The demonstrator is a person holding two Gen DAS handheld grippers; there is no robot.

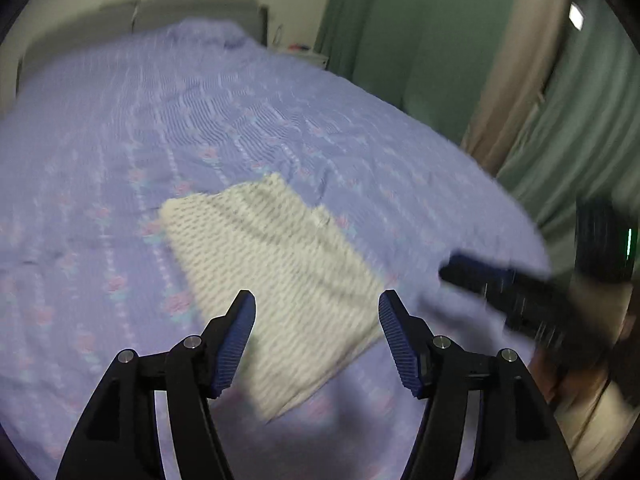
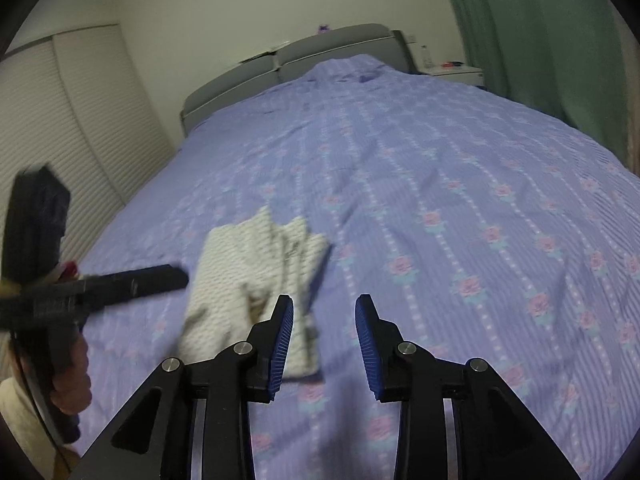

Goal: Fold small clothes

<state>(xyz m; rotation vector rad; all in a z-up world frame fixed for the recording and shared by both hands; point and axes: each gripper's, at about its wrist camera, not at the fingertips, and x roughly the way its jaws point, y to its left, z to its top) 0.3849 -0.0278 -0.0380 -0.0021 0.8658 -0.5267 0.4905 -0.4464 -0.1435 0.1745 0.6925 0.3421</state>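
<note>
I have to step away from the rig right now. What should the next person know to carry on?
Left gripper: open, nothing between its pads, above the near part of the cloth.
Right gripper: open, empty, at the cloth's near right edge.
The white knit cloth lies on the purple bedspread, free of both grippers.
Done: it looks folded over at least once, into a rough rectangle.
Left: its right side in the right wrist view is rumpled; probably smooth it or fold again. No other clothes in view.
</note>
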